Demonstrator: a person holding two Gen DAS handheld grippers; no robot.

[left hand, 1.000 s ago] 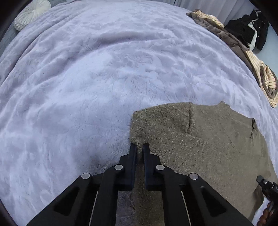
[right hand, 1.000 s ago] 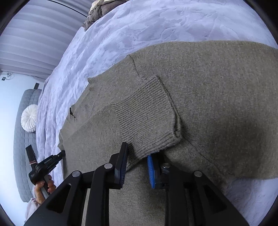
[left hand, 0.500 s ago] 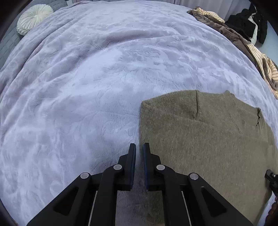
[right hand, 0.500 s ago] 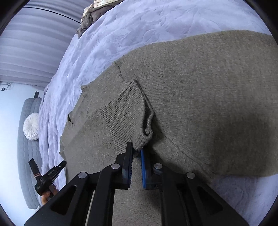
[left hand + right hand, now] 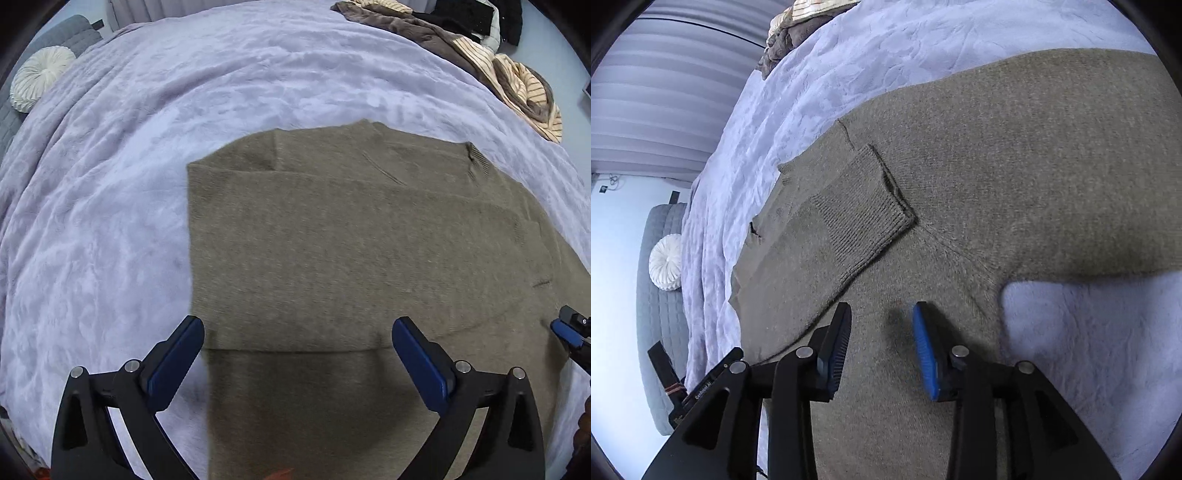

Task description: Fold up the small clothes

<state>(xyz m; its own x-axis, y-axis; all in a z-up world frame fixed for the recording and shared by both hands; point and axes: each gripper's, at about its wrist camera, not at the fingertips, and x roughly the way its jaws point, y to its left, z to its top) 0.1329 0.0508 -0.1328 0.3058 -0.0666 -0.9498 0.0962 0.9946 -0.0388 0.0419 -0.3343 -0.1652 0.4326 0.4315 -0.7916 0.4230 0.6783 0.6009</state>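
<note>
Now that the sleeve (image 5: 864,210) is laid across the olive sweater (image 5: 351,251) on the lilac blanket (image 5: 110,184), looks like the release right after a fold. Left gripper (image 5: 297,332) just sprang wide, nothing pinched. Right gripper (image 5: 882,314) just eased partway apart, also let go. Probably next: grab the near hem, bring it to the far collar. Tiny white lettering on the right gripper's frame, can't really read it.

My right tool (image 5: 570,334) shows only as a tip at the left camera's edge. The sweater (image 5: 1015,177) runs past the right camera's frame, and my hands stay hidden.
</note>
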